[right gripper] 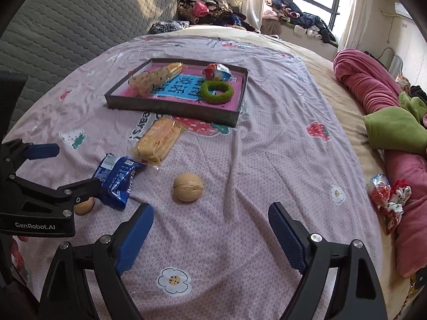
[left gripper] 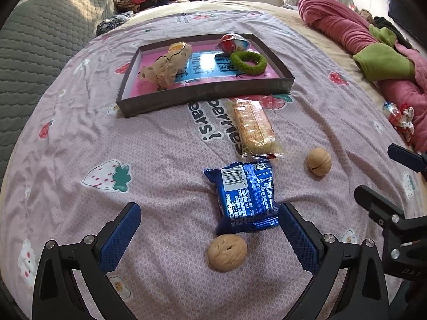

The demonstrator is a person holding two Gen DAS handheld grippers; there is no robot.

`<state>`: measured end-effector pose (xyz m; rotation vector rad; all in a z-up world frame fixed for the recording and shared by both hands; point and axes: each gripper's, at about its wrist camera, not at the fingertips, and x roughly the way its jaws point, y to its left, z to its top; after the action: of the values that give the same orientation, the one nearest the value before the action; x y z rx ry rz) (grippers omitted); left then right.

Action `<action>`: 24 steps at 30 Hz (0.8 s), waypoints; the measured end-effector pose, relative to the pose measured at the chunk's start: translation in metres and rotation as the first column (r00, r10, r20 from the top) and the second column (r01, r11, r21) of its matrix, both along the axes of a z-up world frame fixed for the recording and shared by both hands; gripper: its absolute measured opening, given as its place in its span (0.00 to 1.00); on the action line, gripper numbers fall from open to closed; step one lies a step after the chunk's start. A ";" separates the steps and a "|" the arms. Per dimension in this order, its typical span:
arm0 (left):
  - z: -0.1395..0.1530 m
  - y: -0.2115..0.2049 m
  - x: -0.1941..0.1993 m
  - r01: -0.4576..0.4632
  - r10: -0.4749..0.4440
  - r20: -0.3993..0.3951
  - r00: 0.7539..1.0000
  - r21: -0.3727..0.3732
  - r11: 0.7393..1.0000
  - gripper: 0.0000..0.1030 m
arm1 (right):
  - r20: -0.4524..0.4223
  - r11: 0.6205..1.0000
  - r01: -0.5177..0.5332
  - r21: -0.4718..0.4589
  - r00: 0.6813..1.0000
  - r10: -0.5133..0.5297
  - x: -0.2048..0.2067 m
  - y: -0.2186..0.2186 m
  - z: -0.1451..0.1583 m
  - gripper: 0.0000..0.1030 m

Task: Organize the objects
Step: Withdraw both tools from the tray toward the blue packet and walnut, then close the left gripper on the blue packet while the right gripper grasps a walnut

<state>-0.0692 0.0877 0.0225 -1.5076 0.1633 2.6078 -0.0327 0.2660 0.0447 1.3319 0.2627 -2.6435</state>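
A shallow dark box [left gripper: 202,94] [right gripper: 170,110] on the pink bedsheet holds a beige scrunchie [left gripper: 162,68], a red-blue wrapped snack [left gripper: 234,43] and a green hair ring [left gripper: 248,62] [right gripper: 216,92]. In front of it lie a yellow biscuit pack [left gripper: 254,126] [right gripper: 158,141], a blue snack packet [left gripper: 246,197] [right gripper: 116,180] and two walnuts [left gripper: 226,252] [left gripper: 319,161] [right gripper: 187,187]. My left gripper [left gripper: 209,236] is open, its fingers either side of the near walnut and the packet's near end. My right gripper [right gripper: 210,236] is open and empty, just short of the other walnut.
A grey quilted headboard [left gripper: 48,34] stands at the left. A pink and green blanket [right gripper: 387,122] lies along the bed's right side, with a red-white wrapper and patterned scrunchie [right gripper: 387,194] beside it. Piled clothes [right gripper: 210,5] lie beyond the bed.
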 end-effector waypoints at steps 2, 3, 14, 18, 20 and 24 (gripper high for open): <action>-0.003 0.001 -0.002 -0.002 0.002 0.005 1.000 -0.005 1.000 0.99 | 0.010 1.000 -0.006 -0.002 1.000 0.006 -0.002 0.000 -0.004 0.85; -0.004 0.001 -0.004 -0.002 0.002 0.008 1.000 -0.005 1.000 0.99 | 0.012 1.000 -0.007 -0.002 1.000 0.007 -0.003 -0.001 -0.005 0.85; -0.012 0.009 -0.023 -0.007 0.006 0.032 0.999 0.023 1.000 0.99 | 0.038 1.000 -0.011 0.002 0.999 0.011 -0.016 -0.002 -0.021 0.85; -0.016 0.013 -0.033 -0.009 0.008 0.047 0.999 0.025 1.000 0.99 | 0.037 1.000 -0.010 0.009 0.999 0.009 -0.021 -0.004 -0.027 0.85; -0.017 0.014 -0.037 -0.009 0.008 0.053 0.999 0.024 1.000 0.99 | 0.043 1.000 -0.011 0.009 0.999 0.011 -0.024 -0.005 -0.031 0.85; -0.024 0.017 -0.042 -0.013 0.011 0.072 0.997 0.020 1.000 0.99 | 0.039 1.000 -0.010 0.003 0.999 0.010 -0.031 -0.008 -0.037 0.85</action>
<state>-0.1108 0.1043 -0.0011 -1.5982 0.1206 2.5516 -0.0641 0.2579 0.0076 1.3778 0.2675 -2.6069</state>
